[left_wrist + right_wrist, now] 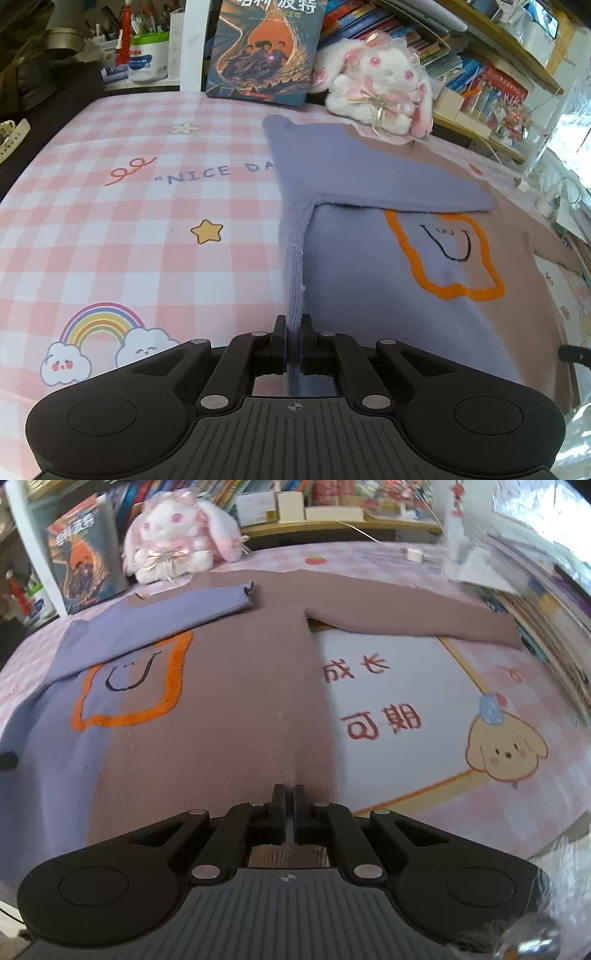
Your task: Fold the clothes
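Left wrist view: the left gripper has its two black fingers squeezed tight on the edge of the sweater, and a thin strip of purple knit runs up from between them; the sweater lies flat on a pink checked blanket with a rainbow, clouds and a yellow star printed on it; the purple sleeve is folded across the chest, just above an orange outline with a little smile inside; far back a white and pink bunny toy sits beside a book that stands up; shelves full of books are on the right

Right wrist view: the right gripper is closed too, with only a thin slit between its fingers; its tips sit right at the bottom edge of the brown half of the sweater, and it looks pinched there, but I cannot tell for sure; the brown sleeve is stretched out flat to the right; the purple sleeve lies folded over on the left; beside the sweater the blanket shows a puppy picture and red writing; the bunny toy sits at the back
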### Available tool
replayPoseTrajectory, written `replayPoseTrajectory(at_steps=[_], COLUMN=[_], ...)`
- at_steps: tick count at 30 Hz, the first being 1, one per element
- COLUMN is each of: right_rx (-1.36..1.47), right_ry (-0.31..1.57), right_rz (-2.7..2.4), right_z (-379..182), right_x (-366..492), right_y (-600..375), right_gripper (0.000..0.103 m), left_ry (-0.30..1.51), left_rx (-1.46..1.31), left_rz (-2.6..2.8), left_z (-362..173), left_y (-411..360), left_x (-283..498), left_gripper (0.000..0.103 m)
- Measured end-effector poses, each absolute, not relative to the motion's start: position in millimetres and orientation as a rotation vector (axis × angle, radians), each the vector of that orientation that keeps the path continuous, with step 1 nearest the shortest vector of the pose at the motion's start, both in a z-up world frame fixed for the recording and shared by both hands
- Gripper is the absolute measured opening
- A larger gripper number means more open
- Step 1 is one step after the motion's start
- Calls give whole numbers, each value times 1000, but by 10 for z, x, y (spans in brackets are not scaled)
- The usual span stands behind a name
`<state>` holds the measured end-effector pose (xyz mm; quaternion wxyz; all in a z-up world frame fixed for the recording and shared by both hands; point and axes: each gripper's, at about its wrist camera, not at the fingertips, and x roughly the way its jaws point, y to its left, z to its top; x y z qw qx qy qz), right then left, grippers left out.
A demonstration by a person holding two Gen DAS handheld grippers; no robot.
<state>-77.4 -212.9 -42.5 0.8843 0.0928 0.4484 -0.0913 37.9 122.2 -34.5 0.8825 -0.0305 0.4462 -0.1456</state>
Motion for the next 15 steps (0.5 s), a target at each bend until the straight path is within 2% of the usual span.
replayPoseTrajectory(at_steps=[15], right_rx=[151], right_ry=[932], right_rz=[-191], right_z=[-443], right_x=[-719], right_y=[-2157], right_gripper=[4], left_ry=[918], left_rx=[-46], left_rz=[-303], left_z=[-358], left_y=[1176], left_x=[374], left_gripper=[4])
